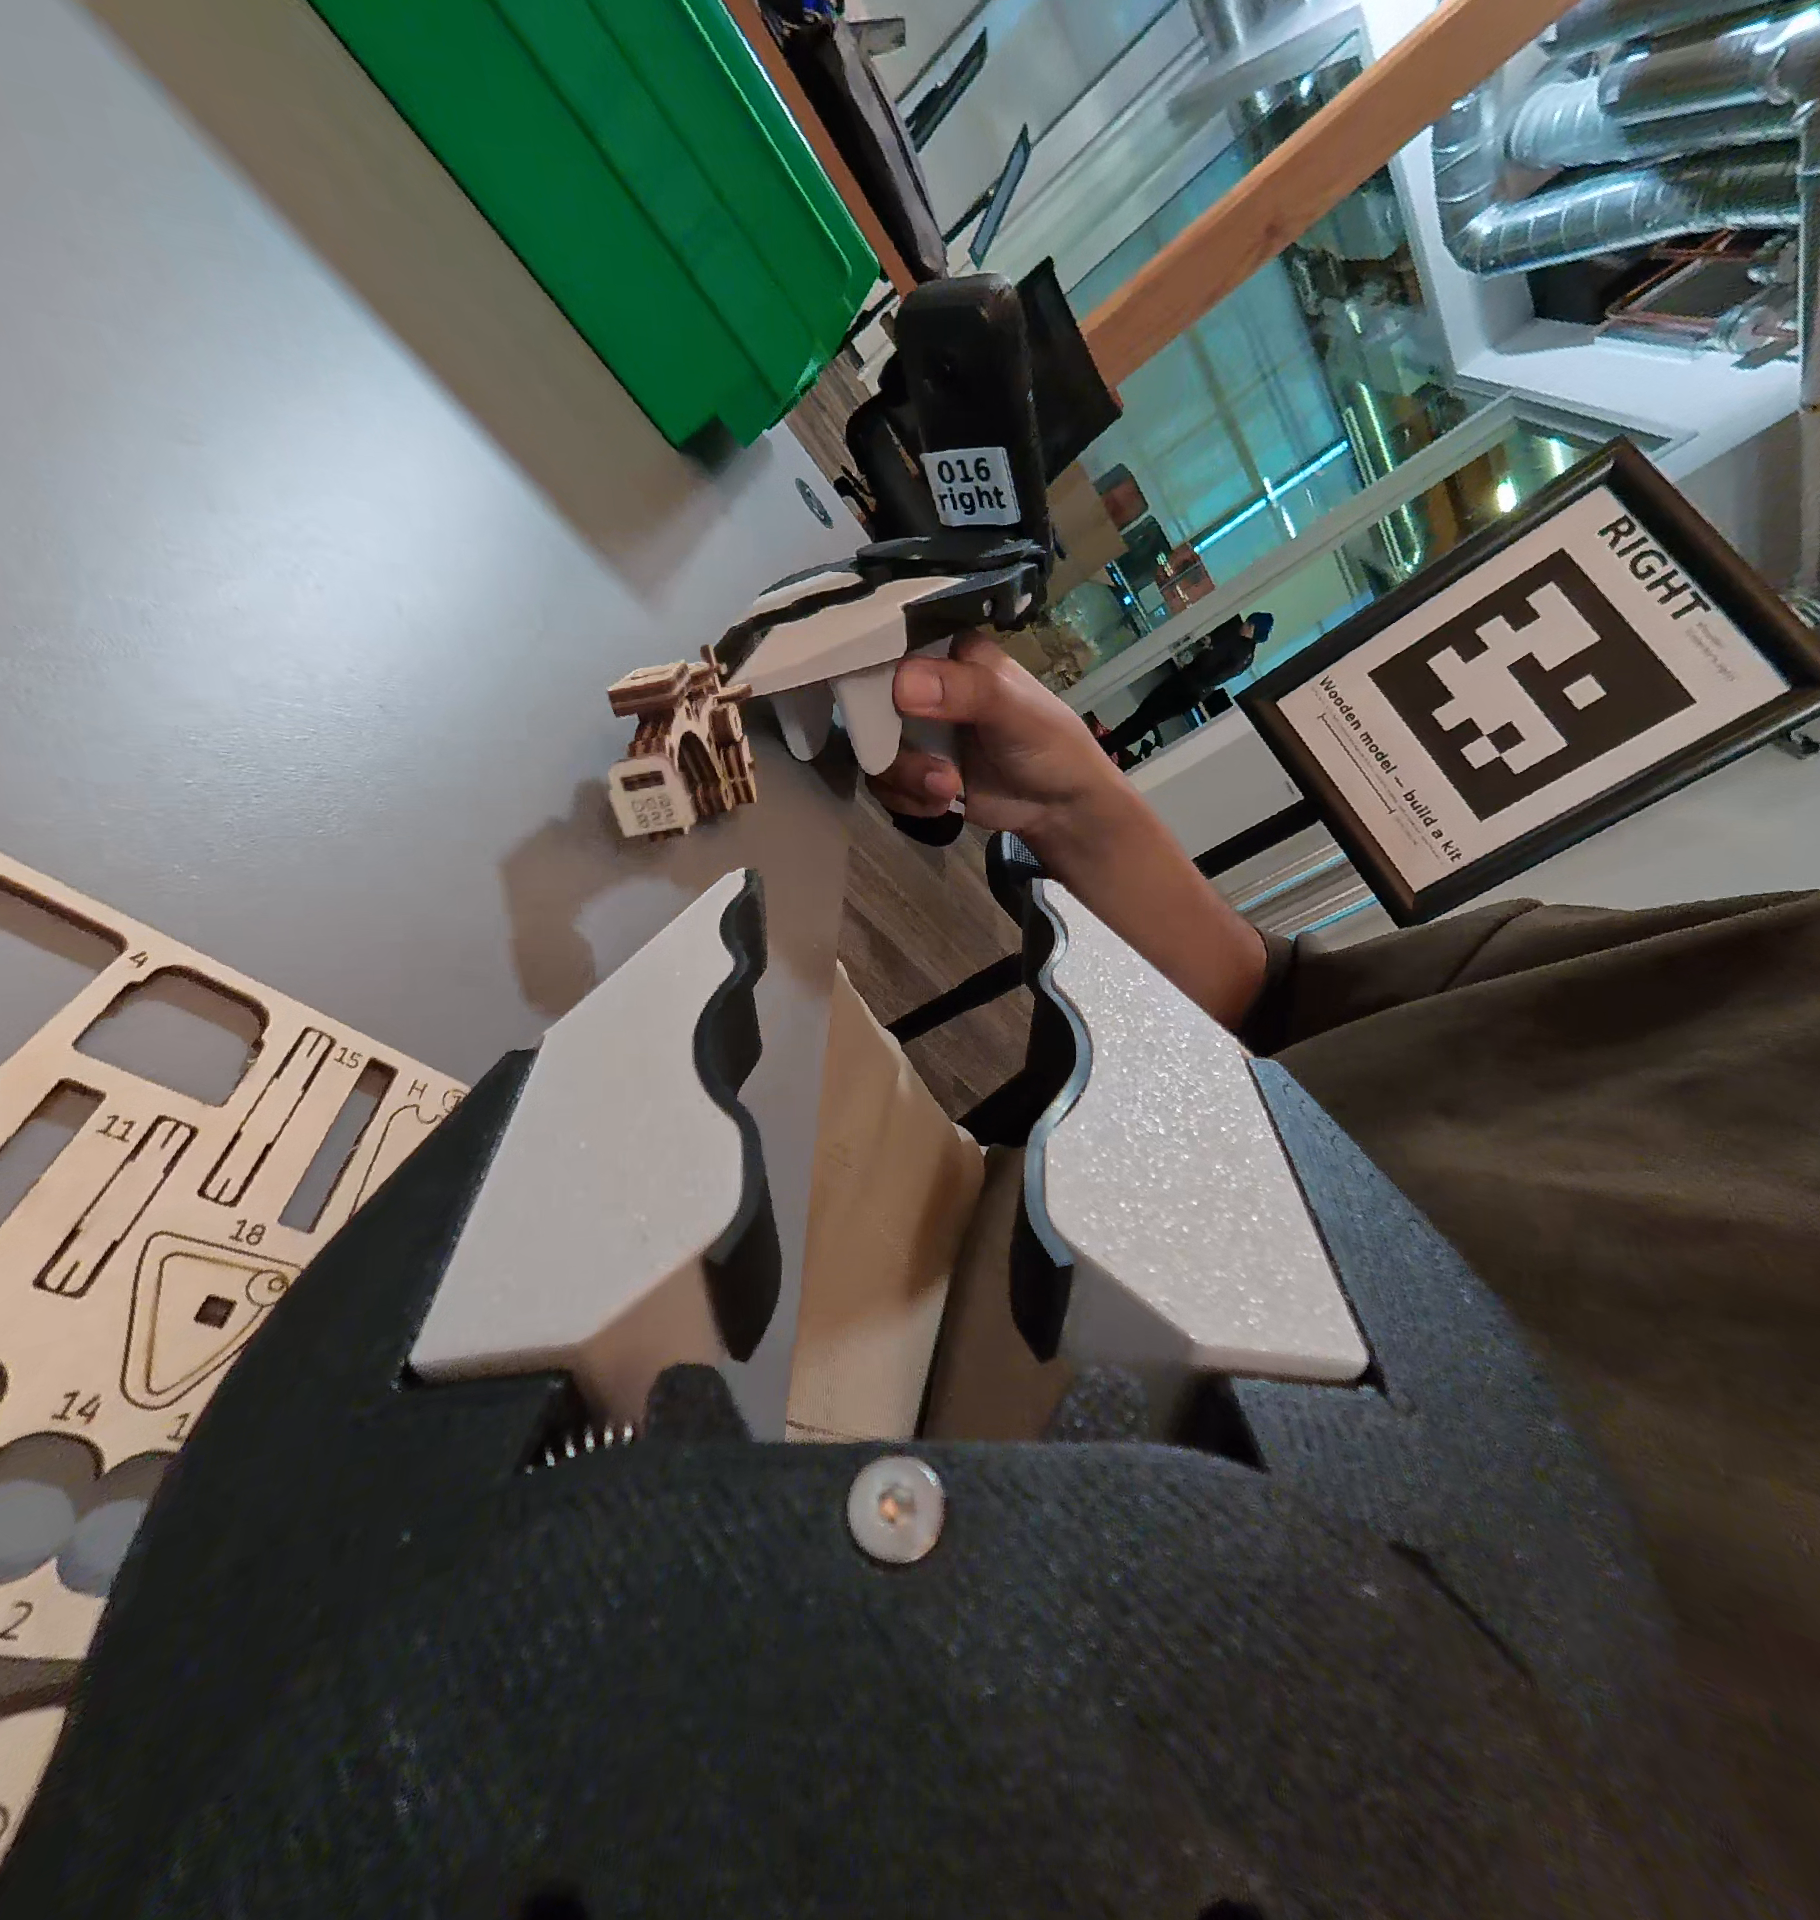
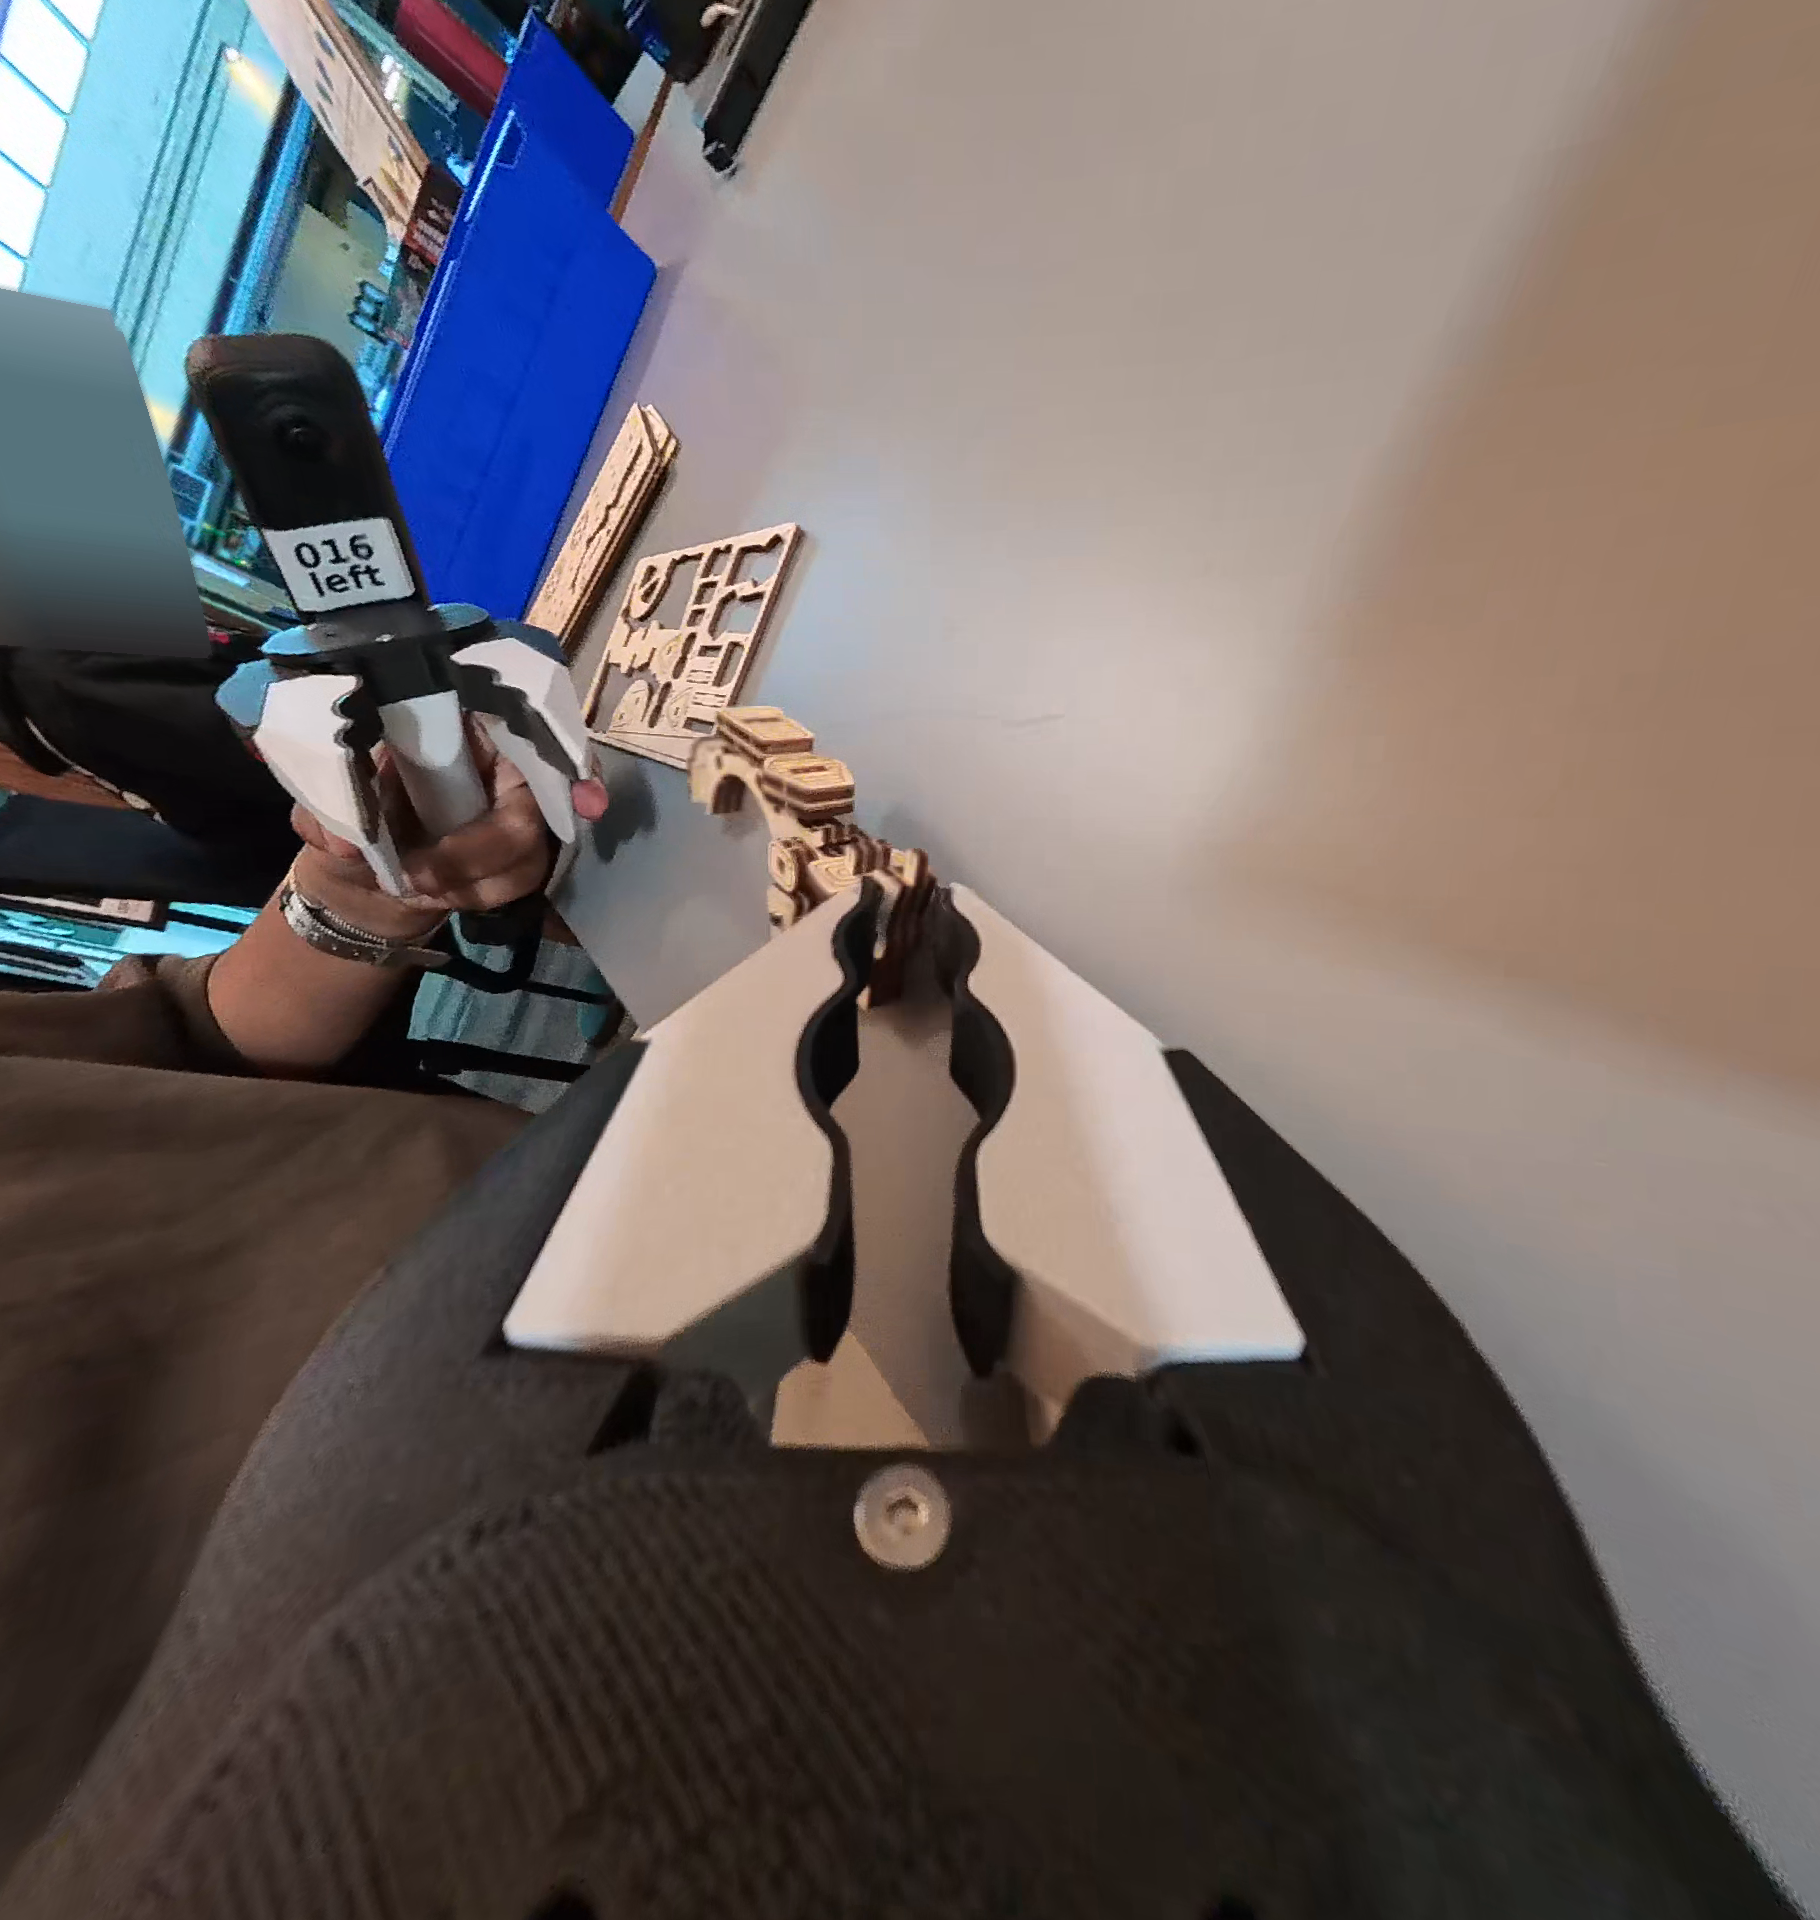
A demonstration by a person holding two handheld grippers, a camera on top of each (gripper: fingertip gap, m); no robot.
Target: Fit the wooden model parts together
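A partly built wooden model point(image 2: 781, 779) of layered laser-cut plywood is clamped at one end between my right gripper's point(image 2: 901, 925) fingers. It hangs just over the grey table point(image 2: 1197, 520); I cannot tell if it touches. The left wrist view shows the same model point(image 1: 688, 748) at the right gripper's point(image 1: 734, 681) tips, near the table's front edge. My left gripper point(image 1: 890, 904) is open and empty, held off the table's edge short of the model. It also shows in the right wrist view point(image 2: 480, 852), jaws spread, left of the model.
A plywood parts sheet point(image 1: 158, 1143) with several cut-outs lies flat near the left gripper; it also shows in the right wrist view point(image 2: 698, 634) beside a stack of sheets point(image 2: 615, 499). Green bins point(image 1: 625, 208), a blue bin point(image 2: 532, 343) and a framed marker sign point(image 1: 1508, 675) stand around the table. Spacing between my two grippers at the tips: around 12 cm.
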